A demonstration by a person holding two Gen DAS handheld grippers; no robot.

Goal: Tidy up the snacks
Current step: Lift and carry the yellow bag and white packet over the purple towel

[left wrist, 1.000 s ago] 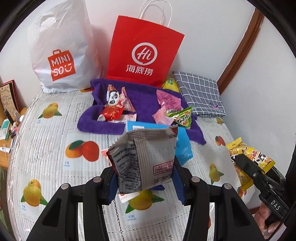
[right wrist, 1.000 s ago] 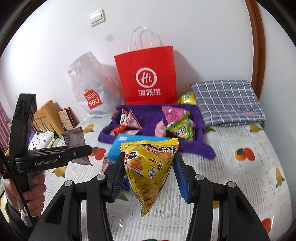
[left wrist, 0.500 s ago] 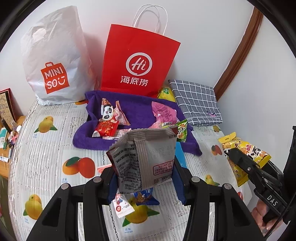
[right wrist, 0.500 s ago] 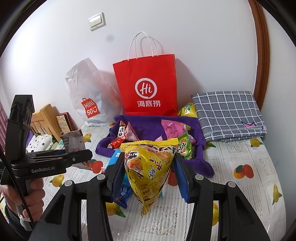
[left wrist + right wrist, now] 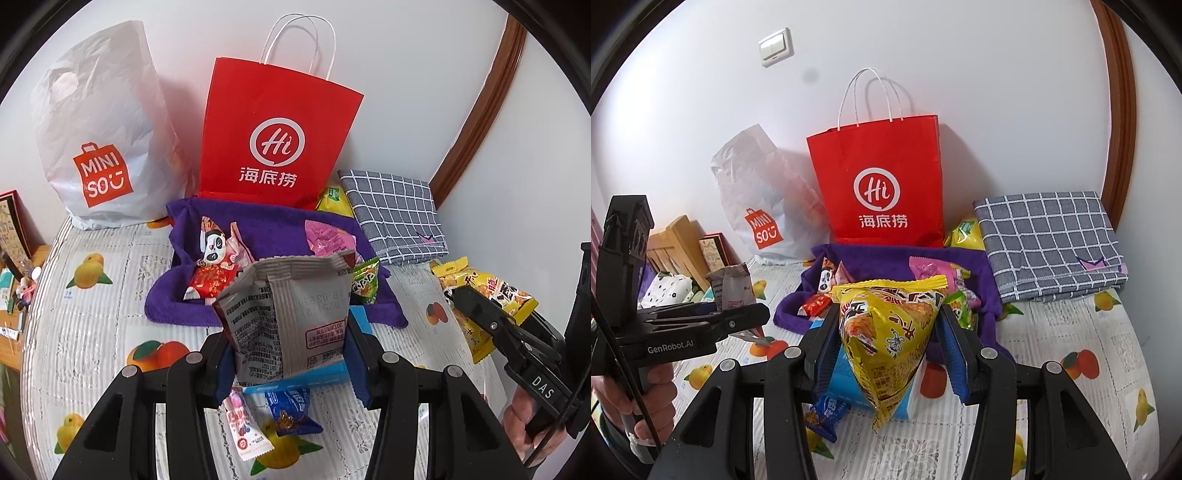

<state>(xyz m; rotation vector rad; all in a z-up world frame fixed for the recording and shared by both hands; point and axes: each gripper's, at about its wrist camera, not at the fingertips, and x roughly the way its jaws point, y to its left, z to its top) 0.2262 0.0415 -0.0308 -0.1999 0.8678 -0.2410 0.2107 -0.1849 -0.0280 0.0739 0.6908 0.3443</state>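
Observation:
My left gripper (image 5: 288, 354) is shut on a grey snack packet (image 5: 291, 310) and holds it above the table, in front of the purple cloth (image 5: 273, 225). The packet also shows in the right wrist view (image 5: 733, 286). My right gripper (image 5: 890, 347) is shut on a yellow snack bag (image 5: 890, 332), held above a blue box (image 5: 846, 384); the bag also shows in the left wrist view (image 5: 480, 295). On the purple cloth (image 5: 879, 258) lie a panda packet (image 5: 212, 245), a red packet (image 5: 212, 278), a pink packet (image 5: 328, 238) and a green packet (image 5: 365, 282).
A red Hi paper bag (image 5: 273, 136) and a white Miniso bag (image 5: 103, 144) stand against the back wall. A grey checked cloth (image 5: 395, 214) lies at the right. A small pink packet (image 5: 245, 432) and a blue packet (image 5: 291, 410) lie on the fruit-print tablecloth (image 5: 92, 332) below my left gripper.
Both grippers have risen and pulled back with their packets. The blue box, pink packet and blue packet on the table now show below them.

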